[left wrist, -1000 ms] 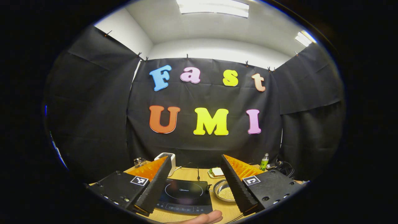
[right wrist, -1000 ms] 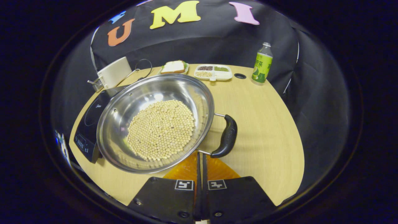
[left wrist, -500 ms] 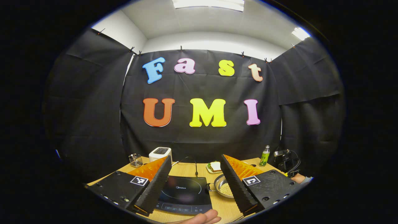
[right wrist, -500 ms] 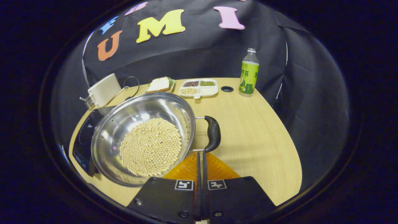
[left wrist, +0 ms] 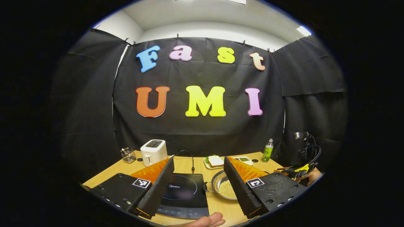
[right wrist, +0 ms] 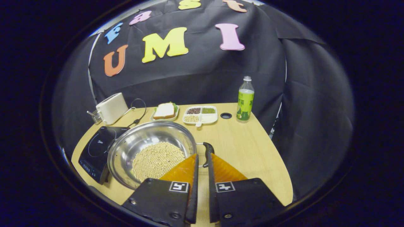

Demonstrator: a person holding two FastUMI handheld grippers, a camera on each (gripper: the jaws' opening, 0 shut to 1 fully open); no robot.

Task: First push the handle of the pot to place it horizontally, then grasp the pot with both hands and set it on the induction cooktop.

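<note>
Left gripper view: the left gripper [left wrist: 198, 186] is released, its two black fingers spread wide above the light wooden table [left wrist: 104, 171] and holding nothing. Between them lies the black flat induction cooktop [left wrist: 184, 195]. Just beside the cooktop's right edge stands the round stainless-steel pot [left wrist: 222, 189] filled with pale beans. A white toaster [left wrist: 153, 152] stands well behind.

Right gripper view: the right gripper [right wrist: 201, 186] has its fingers parted by a narrow gap, gripping nothing. The pot's black side handle [right wrist: 208, 154] sits just past the fingertips. The pot rests on the table, touching or nearly touching the cooktop. A green-labelled bottle [right wrist: 245, 101] stands apart at the rear.
</note>
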